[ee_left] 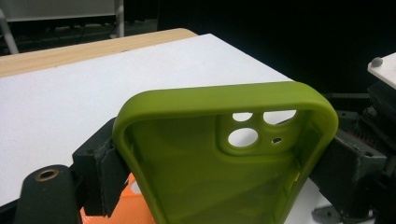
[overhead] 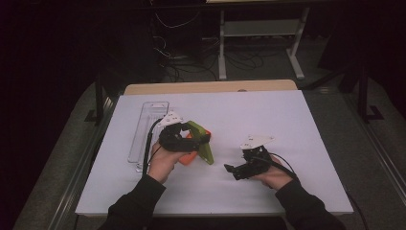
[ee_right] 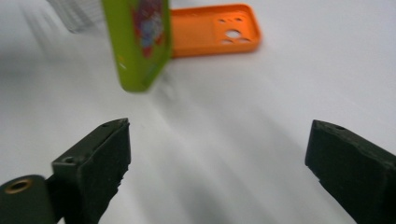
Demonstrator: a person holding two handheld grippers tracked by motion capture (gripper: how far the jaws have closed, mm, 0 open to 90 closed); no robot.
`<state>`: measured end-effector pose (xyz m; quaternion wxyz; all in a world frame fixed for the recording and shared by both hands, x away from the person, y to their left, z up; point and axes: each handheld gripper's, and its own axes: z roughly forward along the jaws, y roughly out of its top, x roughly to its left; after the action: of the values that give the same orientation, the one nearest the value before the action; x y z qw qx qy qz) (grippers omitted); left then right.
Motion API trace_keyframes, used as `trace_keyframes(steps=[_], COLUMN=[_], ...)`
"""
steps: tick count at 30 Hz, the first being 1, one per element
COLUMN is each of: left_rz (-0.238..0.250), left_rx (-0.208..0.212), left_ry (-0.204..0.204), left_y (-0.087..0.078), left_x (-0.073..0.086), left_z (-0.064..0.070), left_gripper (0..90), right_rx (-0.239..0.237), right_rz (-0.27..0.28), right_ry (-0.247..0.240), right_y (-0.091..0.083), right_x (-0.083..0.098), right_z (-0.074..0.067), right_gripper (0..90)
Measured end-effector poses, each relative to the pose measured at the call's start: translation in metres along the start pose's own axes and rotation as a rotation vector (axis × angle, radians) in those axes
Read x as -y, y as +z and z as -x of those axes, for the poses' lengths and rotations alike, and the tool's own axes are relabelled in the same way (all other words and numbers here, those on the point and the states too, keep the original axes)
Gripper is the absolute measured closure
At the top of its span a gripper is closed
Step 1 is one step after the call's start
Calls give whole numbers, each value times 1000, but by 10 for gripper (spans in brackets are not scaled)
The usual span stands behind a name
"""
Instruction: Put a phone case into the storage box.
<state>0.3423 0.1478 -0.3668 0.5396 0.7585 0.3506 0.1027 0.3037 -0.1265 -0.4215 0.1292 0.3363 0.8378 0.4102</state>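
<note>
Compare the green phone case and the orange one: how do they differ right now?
The green phone case is clamped across its width in the left gripper and held up on edge; the orange phone case lies flat on the white table, ungripped. Both show round camera cutouts.

1. The green phone case is soft and olive-green, with camera cutouts near its top end. It stands tilted off the table at centre left of the high view, hollow side facing the left gripper view, clamped across its width.
2. The orange phone case lies flat, hollow side up, just behind the green one.
</note>
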Motion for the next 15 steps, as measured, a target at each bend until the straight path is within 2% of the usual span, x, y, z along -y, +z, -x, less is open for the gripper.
trace_keyframes(steps=[8, 15], left_rz=[5, 10], left_rx=[2, 3], left_ry=[-1, 6], left_y=[1, -2], left_x=[0, -2], left_z=[1, 1], left_gripper=[152, 152], right_rx=[56, 83], right_rz=[23, 31], right_ry=[29, 41], right_y=[-22, -33], right_x=[24, 39], right_z=[16, 20], right_gripper=[10, 5])
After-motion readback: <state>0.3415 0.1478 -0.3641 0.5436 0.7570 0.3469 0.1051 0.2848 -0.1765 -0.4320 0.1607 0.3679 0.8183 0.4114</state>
